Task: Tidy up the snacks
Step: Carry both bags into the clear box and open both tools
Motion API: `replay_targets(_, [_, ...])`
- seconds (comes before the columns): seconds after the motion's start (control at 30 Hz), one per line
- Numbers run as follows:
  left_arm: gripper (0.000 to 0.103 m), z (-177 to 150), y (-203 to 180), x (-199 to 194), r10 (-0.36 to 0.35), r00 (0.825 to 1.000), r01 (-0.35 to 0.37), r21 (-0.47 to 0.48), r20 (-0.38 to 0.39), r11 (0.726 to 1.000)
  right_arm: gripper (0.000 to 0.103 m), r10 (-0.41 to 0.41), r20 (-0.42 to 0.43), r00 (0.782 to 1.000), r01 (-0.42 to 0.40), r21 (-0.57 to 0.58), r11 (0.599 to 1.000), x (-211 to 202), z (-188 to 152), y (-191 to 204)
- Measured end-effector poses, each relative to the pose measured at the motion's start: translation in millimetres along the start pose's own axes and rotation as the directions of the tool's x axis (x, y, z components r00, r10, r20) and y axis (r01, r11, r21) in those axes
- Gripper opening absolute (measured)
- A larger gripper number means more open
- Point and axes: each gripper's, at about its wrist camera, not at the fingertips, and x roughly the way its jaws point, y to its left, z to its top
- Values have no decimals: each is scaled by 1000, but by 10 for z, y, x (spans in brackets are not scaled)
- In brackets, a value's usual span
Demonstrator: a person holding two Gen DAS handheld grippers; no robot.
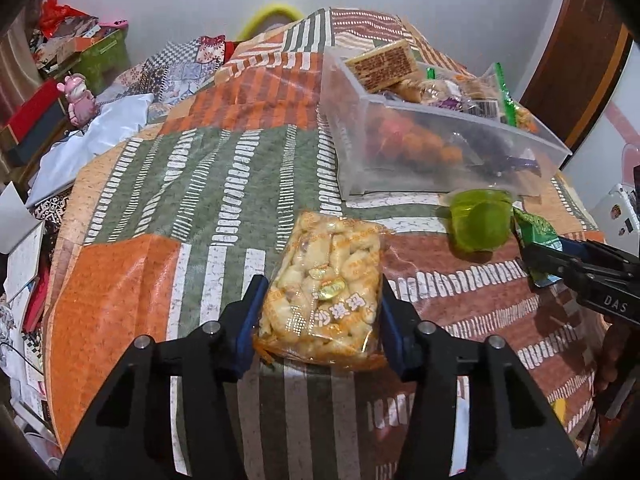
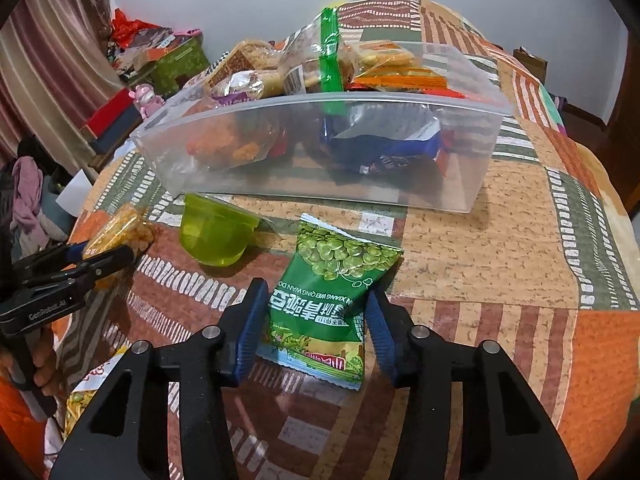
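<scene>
The yellow packet of puffed-rice snacks (image 1: 320, 292) is lying on the patchwork tablecloth (image 1: 192, 184), sitting between the two blue pads of the left tongs (image 1: 320, 312). The pads are pressing in on both of its long edges, so these tongs are gripping it. To the right, the green packet of peas (image 2: 332, 300) is lying between the pads of the right tongs (image 2: 316, 316); the right-hand pad is denting its edge and the left-hand pad is meeting the other side, so these tongs are gripping it too.

Both packets are resting near the front of the table, with the clear plastic bin (image 2: 400, 184) standing beyond them, already holding a pile of other snacks. A green jelly cup (image 2: 216, 236) is waiting on the cloth between the two packets, just in front of the bin.

The step in hand looks like picking both packets up for the bin. Doing it well probably means keeping the squeeze light, since the puffed rice is likely to crumble and the slick wrappers are likely to slip, lifting straight up clear of the jelly cup, and carrying each packet over the near wall before letting go.
</scene>
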Motion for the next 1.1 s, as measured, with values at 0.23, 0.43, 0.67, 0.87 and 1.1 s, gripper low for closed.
replay_targets(0.23, [51,22,-16,-241,1,998,-1,-4,59,1000,40,-13,35,999,13,9,1000,-128,-19,-58])
replay_targets(0.43, [51,175,-41,-471,-16,991,17,-9,129,1000,40,-14,89,996,12,18,1000,-322,51,-114])
replay_targets(0.67, [51,450,-142,-567,-44,981,47,-7,189,999,41,-14,174,985,11,21,1000,-576,258,-159])
replay_targets(0.87, [51,686,-238,-488,-55,975,57,-2,213,998,41,-41,228,973,39,13,999,-657,477,-186])
replay_targets(1.1, [51,939,-294,-224,-51,979,54,-13,196,998,41,-72,260,963,72,8,997,-605,754,-284])
